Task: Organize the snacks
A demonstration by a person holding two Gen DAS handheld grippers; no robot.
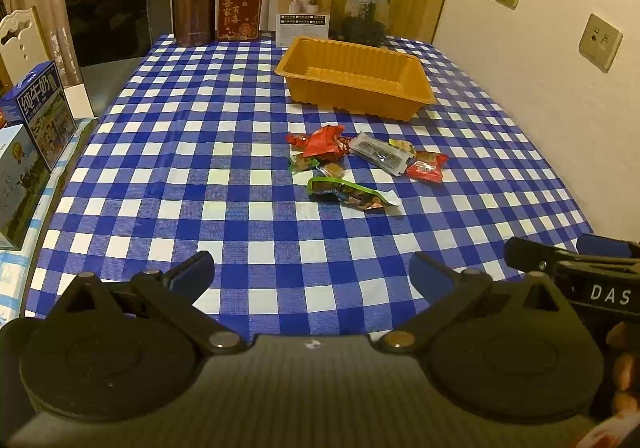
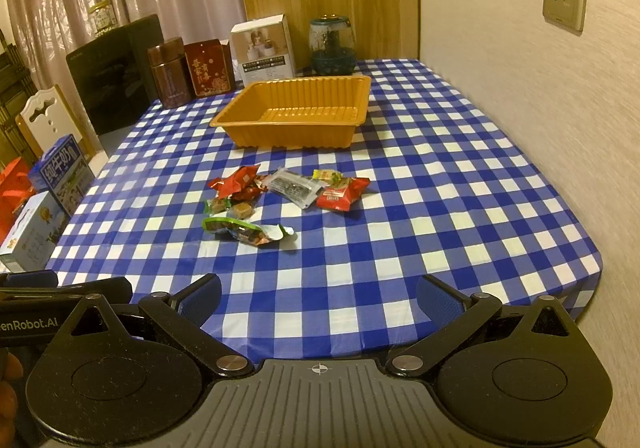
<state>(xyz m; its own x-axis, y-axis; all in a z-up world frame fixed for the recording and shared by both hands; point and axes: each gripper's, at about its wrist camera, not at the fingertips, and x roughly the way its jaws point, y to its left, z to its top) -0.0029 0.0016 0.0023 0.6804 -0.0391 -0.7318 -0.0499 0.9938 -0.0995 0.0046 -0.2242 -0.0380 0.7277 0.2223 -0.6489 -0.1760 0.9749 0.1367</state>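
Small wrappers in the snack pile [image 1: 360, 164] blur together, well ahead of both wide-open grippers, left gripper [image 1: 312, 276] and right gripper [image 2: 318, 298]; orange tray [image 2: 280, 132] beyond.

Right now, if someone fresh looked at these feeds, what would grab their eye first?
The blue-and-white checked tablecloth fills both views. Mid-table lies a loose pile of snack packets; just behind it stands an empty orange tray. Both the left gripper and the right gripper hang open near the table's front edge.
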